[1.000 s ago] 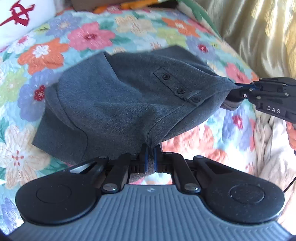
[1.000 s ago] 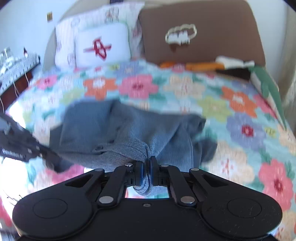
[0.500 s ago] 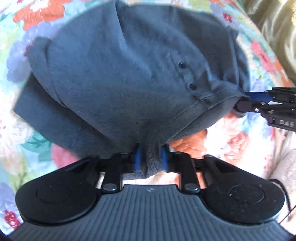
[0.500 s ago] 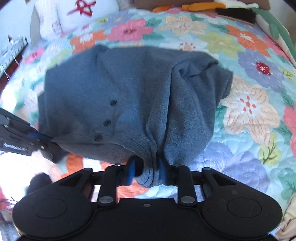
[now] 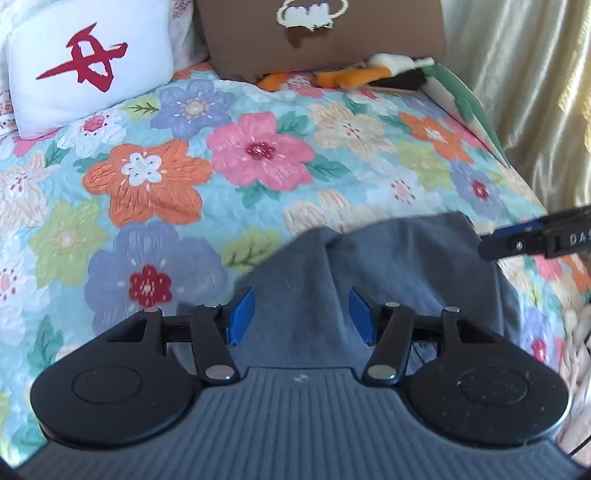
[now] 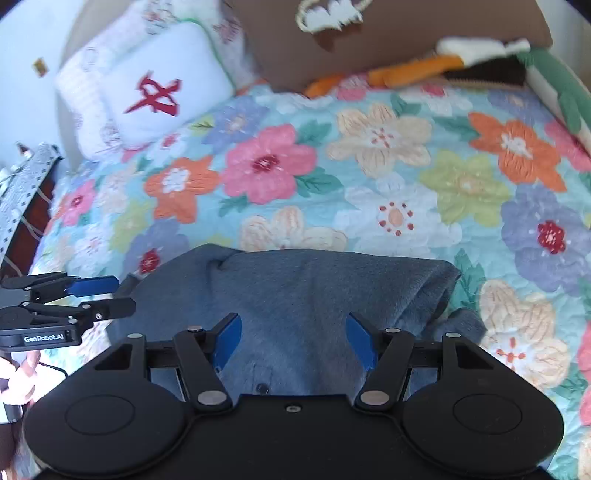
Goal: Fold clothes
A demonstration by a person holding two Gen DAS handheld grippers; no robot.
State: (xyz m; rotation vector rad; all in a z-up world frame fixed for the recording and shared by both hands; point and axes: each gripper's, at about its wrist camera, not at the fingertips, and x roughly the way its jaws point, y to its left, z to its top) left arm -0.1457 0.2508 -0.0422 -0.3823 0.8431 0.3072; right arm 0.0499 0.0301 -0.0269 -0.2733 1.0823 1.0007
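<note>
The grey shirt (image 6: pixel 314 295) lies folded in a bundle on the floral quilt (image 6: pixel 388 177), at the near edge of the bed, below both grippers. The left gripper (image 5: pixel 301 314) hovers over it with its jaws opening and its blue pads (image 5: pixel 242 314) clear of the cloth; nothing is pinched between them, the shirt only shows beneath the gap. The right gripper (image 6: pixel 293 338) hangs likewise over the shirt's middle, jaws opening, pads apart from the fabric, a dark button (image 6: pixel 261 387) just visible under its body. Each gripper shows in the other's view at the shirt's side, fingers spread. The quilt beyond the shirt is bare up to the head of the bed, where a white pillow (image 6: pixel 162 85) with a red mark leans beside a brown cushion (image 6: pixel 406 33). Orange, white and dark cloths (image 6: pixel 424 66) lie heaped at the cushion's foot, and a green-striped one (image 6: pixel 557 85) runs along the right edge. A pale gold curtain (image 5: pixel 535 74) hangs close by that side in the left view. A hand (image 6: pixel 26 373) shows at the lower left of the right view.
</note>
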